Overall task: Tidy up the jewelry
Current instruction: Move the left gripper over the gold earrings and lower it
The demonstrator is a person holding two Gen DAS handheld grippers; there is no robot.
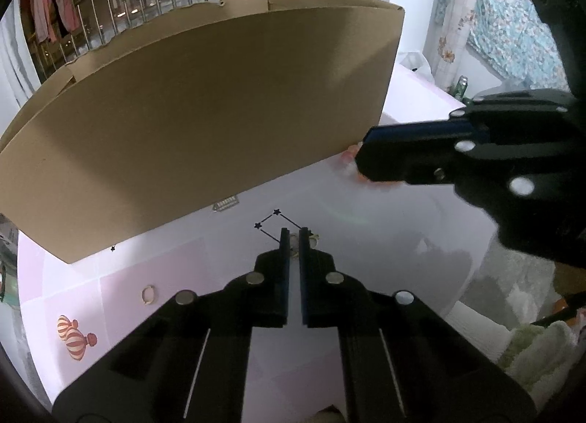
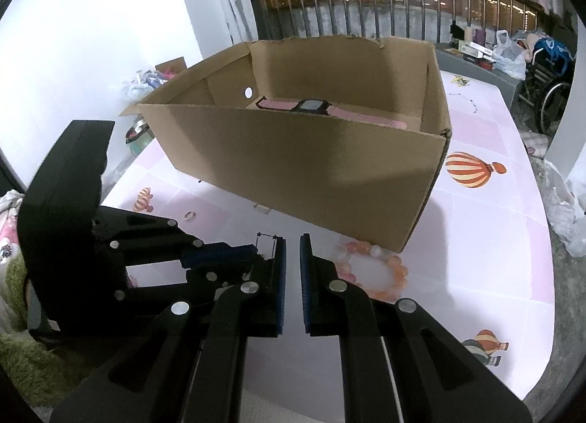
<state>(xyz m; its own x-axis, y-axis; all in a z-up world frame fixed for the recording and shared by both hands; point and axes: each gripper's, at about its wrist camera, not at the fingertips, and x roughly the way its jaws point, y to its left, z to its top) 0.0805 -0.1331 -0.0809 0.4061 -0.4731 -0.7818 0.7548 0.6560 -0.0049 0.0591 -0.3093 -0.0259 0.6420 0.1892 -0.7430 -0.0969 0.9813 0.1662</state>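
The left claw (image 1: pixel 293 236) stands nearly closed on a thin star-charm chain (image 1: pixel 273 219) lying on the tabletop (image 1: pixel 366 210) at its tips, just before the cardboard box (image 2: pixel 311 166), and this fine chain could slip free when lifted, while the right claw (image 2: pixel 292 243) waits narrow and empty.

white plastered wall (image 2: pixel 121 19) off to my left, bright there, dimmer elsewhere. behind it a metal barred railing (image 2: pixel 421 19) with dark outside and small lights. pink and beige clothes (image 1: pixel 51 1) hang above the bars. pale pink tablecloth with striped balloon prints (image 2: pixel 494 239) covers the table under me. floral blue-green fabric (image 1: pixel 494 19) on my right. white plastic bags (image 2: pixel 509 52) and a wheelchair wheel (image 2: pixel 553 100) by the railing. grey floor (image 2: pixel 564 294).
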